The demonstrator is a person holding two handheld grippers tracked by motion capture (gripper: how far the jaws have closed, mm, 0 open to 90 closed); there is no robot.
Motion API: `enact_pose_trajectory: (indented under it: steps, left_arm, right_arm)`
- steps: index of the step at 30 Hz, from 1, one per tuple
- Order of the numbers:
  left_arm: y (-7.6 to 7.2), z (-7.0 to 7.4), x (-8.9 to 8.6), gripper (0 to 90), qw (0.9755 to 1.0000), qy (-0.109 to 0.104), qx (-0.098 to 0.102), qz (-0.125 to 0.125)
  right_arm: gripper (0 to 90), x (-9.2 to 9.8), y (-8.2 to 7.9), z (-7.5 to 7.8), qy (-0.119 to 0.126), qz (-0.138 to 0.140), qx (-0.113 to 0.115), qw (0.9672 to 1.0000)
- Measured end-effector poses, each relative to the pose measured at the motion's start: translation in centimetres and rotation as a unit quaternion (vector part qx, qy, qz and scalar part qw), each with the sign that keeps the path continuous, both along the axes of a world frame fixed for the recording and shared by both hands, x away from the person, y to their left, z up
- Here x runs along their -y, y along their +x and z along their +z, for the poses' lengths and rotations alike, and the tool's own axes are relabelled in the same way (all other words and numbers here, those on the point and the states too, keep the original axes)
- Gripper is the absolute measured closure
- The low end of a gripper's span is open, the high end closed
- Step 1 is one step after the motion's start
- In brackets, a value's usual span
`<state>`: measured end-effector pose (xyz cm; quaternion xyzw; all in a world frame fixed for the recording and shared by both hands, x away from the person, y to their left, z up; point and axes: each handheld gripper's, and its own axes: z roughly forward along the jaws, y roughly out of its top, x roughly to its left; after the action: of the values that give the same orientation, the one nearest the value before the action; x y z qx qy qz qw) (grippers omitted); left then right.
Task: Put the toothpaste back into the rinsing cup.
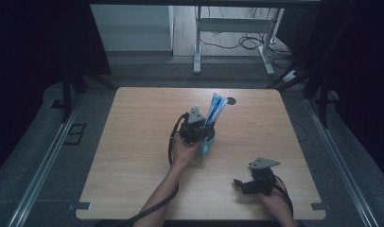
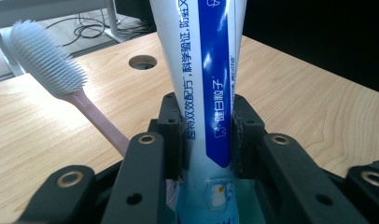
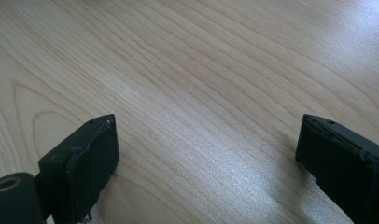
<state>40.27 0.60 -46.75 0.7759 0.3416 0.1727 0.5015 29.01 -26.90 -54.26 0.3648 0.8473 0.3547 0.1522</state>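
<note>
Left gripper view is showing the left gripper [image 2: 207, 135] clamping its pads on both sides of a white-and-blue toothpaste tube [image 2: 204, 70], which is standing upright in a teal cup [image 1: 208, 141] near the middle of the table [image 1: 133, 156]. A toothbrush [image 2: 52, 65] is leaning beside it. The right gripper [image 3: 206, 154] is resting unclenched on bare wood, holding nothing. Judgement: any lift or lowering should be running straight along the tube, keeping the squeeze light and staying off the brush.

I see a white toothpaste tube [image 2: 211, 93] with a blue stripe, a pink-handled toothbrush [image 2: 61, 79] with pale grey bristles, a teal cup [image 1: 208, 141], a light wood-grain table [image 3: 201, 70]
</note>
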Motion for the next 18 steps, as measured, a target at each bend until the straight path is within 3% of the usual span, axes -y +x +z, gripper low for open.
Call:
enact_pose_trajectory:
  steps: [8, 18]
  left_arm:
    - [-0.13, -0.02, 0.10, 69.0, 0.9999, 0.017, 0.002, 0.001]
    - [-0.30, -0.62, -0.42, 68.3, 0.9998, 0.017, -0.012, 0.001]
  right_arm:
    - [5.6, 0.00, 0.00, 0.00, 0.000, 0.000, 0.000, 1.0000]
    - [5.6, 0.00, 0.00, 0.00, 0.000, 0.000, 0.000, 1.0000]
